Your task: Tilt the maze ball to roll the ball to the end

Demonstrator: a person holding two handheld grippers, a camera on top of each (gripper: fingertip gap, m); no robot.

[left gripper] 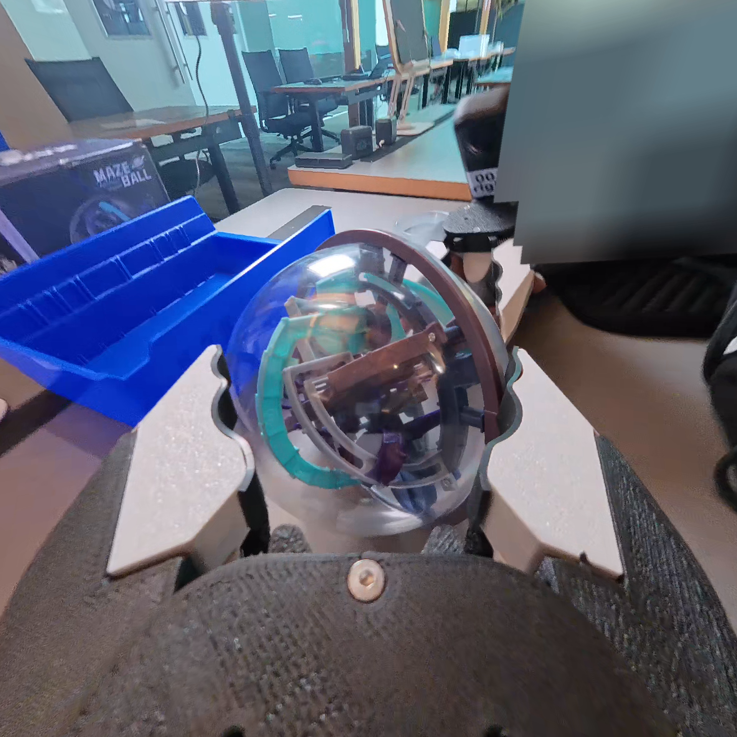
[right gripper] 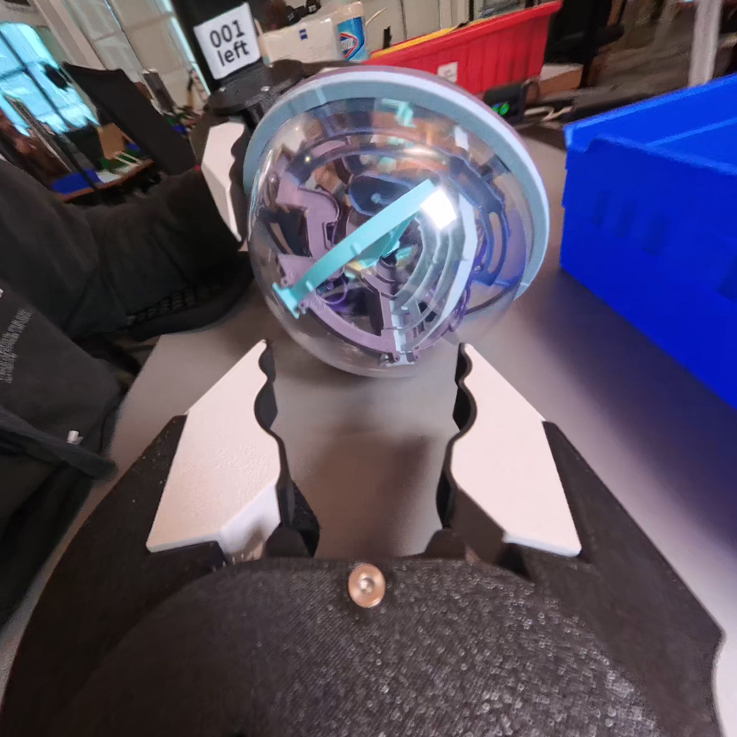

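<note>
The maze ball (left gripper: 371,383) is a clear sphere with teal, grey, brown and purple tracks inside and a ring round its middle. My left gripper (left gripper: 367,351) is shut on it, one white finger (left gripper: 187,438) on each side, and holds it tilted above the grey table (left gripper: 598,399). A small shiny ball (left gripper: 436,361) seems to sit at the right end of a brown track. In the right wrist view the maze ball (right gripper: 395,223) fills the middle. My right gripper (right gripper: 363,349) is open and empty, its fingertips just below and in front of the sphere. The left gripper (right gripper: 239,119) shows behind it.
A blue plastic bin (left gripper: 119,299) stands left of the sphere and also shows in the right wrist view (right gripper: 658,239). The maze ball's dark box (left gripper: 79,187) is behind the bin. Black fabric (right gripper: 60,279) lies along the table's other side. A red bin (right gripper: 478,52) is far back.
</note>
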